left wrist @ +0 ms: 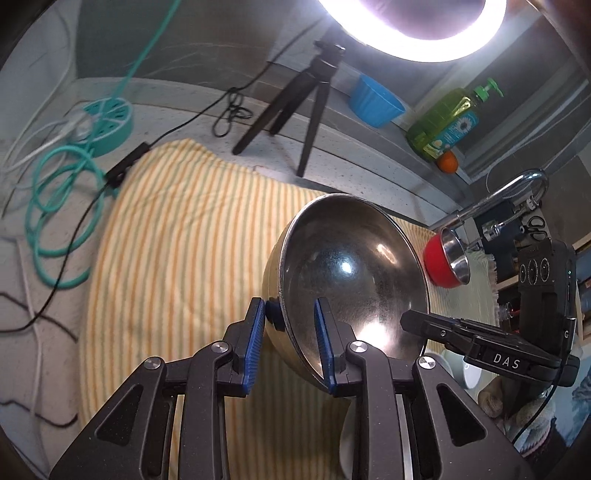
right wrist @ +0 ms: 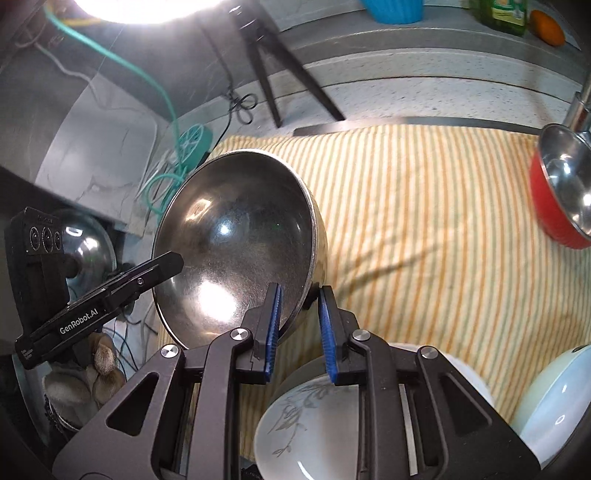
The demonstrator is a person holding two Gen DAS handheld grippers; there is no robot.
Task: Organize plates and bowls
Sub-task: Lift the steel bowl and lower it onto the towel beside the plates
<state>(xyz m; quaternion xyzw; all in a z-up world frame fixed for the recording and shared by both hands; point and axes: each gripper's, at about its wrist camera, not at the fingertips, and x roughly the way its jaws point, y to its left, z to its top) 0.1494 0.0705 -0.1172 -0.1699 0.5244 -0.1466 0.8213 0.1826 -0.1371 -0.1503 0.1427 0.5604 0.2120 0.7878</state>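
Broadly, the scene is a speckled counter covered by a striped towel in yellow and pale green, with a ring light on a small tripod glaring from the back edge. Above the towel hangs the largest of the dishes, a big steel bowl, tilted so its shiny inside faces the cameras. It is carried by both tools at once. The left gripper pinches the rim on one side, one blue pad inside the bowl and the other against its yellowish outer wall. The right gripper does the same on the opposite side of the rim.

Smaller dishes lie around it. A red bowl with a steel lining sits at the towel's far side near the faucet. A white bowl with a grey leaf pattern rests directly below the right gripper, and a pale green dish lies just beside it.

The likely trouble is the grip itself. Each tool holds only a thin, slick metal lip, so if the two hands drift apart or twist unevenly, the rim could slide out of one pair of pads. The bowl would then swing down, probably onto the ceramic pieces beneath, and could chip them.
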